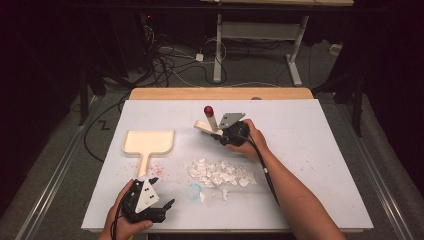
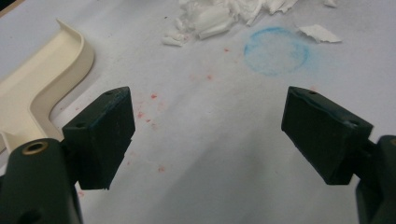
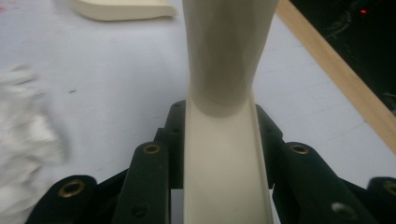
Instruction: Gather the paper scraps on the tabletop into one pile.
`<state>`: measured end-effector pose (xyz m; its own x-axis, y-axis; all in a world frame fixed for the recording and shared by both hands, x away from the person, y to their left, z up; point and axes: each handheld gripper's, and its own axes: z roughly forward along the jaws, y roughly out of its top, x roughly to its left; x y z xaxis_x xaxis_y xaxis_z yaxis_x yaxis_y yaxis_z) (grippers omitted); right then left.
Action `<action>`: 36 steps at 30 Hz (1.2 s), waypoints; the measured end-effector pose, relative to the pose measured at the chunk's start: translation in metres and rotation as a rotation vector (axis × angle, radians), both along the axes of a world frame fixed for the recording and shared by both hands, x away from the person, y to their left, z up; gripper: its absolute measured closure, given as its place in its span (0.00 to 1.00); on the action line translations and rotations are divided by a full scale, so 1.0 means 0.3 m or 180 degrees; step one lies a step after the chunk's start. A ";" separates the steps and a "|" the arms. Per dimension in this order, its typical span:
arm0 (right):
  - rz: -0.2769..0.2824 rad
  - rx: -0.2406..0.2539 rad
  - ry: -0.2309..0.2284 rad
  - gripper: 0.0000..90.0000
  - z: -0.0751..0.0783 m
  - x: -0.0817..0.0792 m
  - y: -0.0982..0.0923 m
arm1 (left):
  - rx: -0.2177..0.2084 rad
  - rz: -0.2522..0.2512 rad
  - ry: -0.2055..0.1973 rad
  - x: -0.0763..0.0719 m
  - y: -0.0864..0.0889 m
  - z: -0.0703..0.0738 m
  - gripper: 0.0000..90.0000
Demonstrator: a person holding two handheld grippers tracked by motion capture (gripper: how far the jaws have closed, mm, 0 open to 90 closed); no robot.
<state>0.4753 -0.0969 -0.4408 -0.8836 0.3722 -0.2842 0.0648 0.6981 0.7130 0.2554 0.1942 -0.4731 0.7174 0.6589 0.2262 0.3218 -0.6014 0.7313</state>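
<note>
My right gripper (image 1: 217, 133) is shut on the cream handle of a small hand tool (image 1: 204, 126) with a red-tipped end (image 1: 208, 110), held over the back middle of the white table (image 1: 310, 150). In the right gripper view the handle (image 3: 224, 56) runs straight up between the jaws of the right gripper (image 3: 219, 121). A pile of white paper scraps (image 1: 220, 174) lies just in front of it. A cream dustpan (image 1: 148, 141) lies flat at the left. My left gripper (image 1: 162, 192) hovers open near the front left edge, with nothing between the fingers (image 2: 105, 135) of the left gripper (image 2: 208, 135).
A faint blue ring stain (image 1: 194, 191) and red specks (image 2: 152, 97) mark the table near the scraps (image 2: 224, 14). The dustpan's handle (image 2: 42, 88) lies left of my left jaws. A wooden strip (image 1: 220, 93) borders the far edge. Cables and a desk frame sit on the floor beyond.
</note>
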 end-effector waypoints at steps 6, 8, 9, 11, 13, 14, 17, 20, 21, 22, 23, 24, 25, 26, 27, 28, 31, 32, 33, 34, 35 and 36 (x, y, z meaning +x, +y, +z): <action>0.0431 -0.0022 0.0033 0.75 0.009 -0.114 -0.020 | 0.0026 -0.0026 0.0012 -0.001 -0.007 -0.001 0.18; 0.0429 -0.0043 -0.0025 0.76 0.020 -0.145 -0.038 | 0.0030 -0.0035 0.0013 0.000 -0.008 -0.002 0.18; 0.0449 -0.0007 -0.0009 0.76 0.029 -0.155 -0.054 | 0.0042 -0.0042 0.0016 0.000 -0.009 -0.003 0.18; 0.0347 0.0051 -0.0032 0.76 0.047 -0.174 -0.086 | 0.0067 -0.0043 0.0035 0.004 -0.011 -0.006 0.18; 0.0183 0.0129 -0.0050 0.76 0.073 -0.193 -0.130 | 0.0067 -0.0043 0.0040 0.005 -0.012 -0.006 0.18; 0.0053 0.0176 -0.0069 0.76 0.090 -0.210 -0.161 | 0.0068 -0.0042 0.0043 0.006 -0.012 -0.006 0.18; -0.0254 0.0182 -0.0148 0.76 0.129 -0.256 -0.235 | 0.0085 -0.0044 0.0054 0.006 -0.015 -0.008 0.18; -0.0629 0.0064 -0.0171 0.76 0.145 -0.307 -0.294 | 0.0094 -0.0042 0.0066 0.007 -0.019 -0.011 0.18; -0.0736 0.0008 -0.0180 0.76 0.145 -0.323 -0.312 | 0.0121 -0.0044 0.0075 0.007 -0.021 -0.012 0.18; -0.0832 -0.0008 -0.0168 0.76 0.144 -0.336 -0.325 | 0.0130 -0.0047 0.0073 0.005 -0.023 -0.012 0.18; -0.0938 -0.0040 -0.0149 0.76 0.140 -0.355 -0.347 | 0.0130 -0.0047 0.0073 0.005 -0.023 -0.012 0.18; -0.1028 -0.0050 -0.0125 0.76 0.135 -0.368 -0.364 | 0.0138 -0.0045 0.0070 0.003 -0.025 -0.011 0.18; -0.1126 -0.0074 -0.0076 0.76 0.129 -0.382 -0.376 | 0.0141 -0.0045 0.0067 0.002 -0.026 -0.010 0.18; -0.1198 -0.0095 -0.0045 0.76 0.120 -0.395 -0.387 | 0.0147 -0.0043 0.0063 0.002 -0.027 -0.009 0.18; -0.1286 -0.0108 -0.0024 0.76 0.109 -0.407 -0.394 | 0.0150 -0.0043 0.0059 0.002 -0.028 -0.008 0.18; -0.1359 -0.0131 -0.0004 0.76 0.100 -0.413 -0.394 | 0.0148 -0.0045 0.0053 0.002 -0.028 -0.007 0.18; -0.1480 -0.0166 0.0069 0.76 0.064 -0.435 -0.368 | 0.0176 -0.0042 0.0045 0.005 -0.031 -0.007 0.18; -0.1497 -0.0163 0.0066 0.76 0.050 -0.446 -0.344 | 0.0176 -0.0042 0.0045 0.005 -0.031 -0.007 0.18; -0.1485 -0.0161 0.0056 0.76 0.043 -0.454 -0.321 | 0.0177 -0.0045 0.0040 0.006 -0.030 -0.006 0.18; -0.1498 -0.0173 0.0027 0.76 0.039 -0.461 -0.301 | 0.0176 -0.0048 0.0037 0.006 -0.029 -0.006 0.18; -0.1497 -0.0167 -0.0002 0.76 0.031 -0.470 -0.269 | 0.0176 -0.0049 0.0035 0.006 -0.029 -0.006 0.18; -0.1489 -0.0139 -0.0016 0.76 0.027 -0.475 -0.252 | 0.0174 -0.0049 0.0030 0.006 -0.027 -0.006 0.18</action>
<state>0.3329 -0.1723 -0.4326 -0.6223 0.7178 -0.3122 0.3763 0.6240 0.6848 0.2572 0.1859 -0.4750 0.7297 0.6345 0.2547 0.3188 -0.6454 0.6941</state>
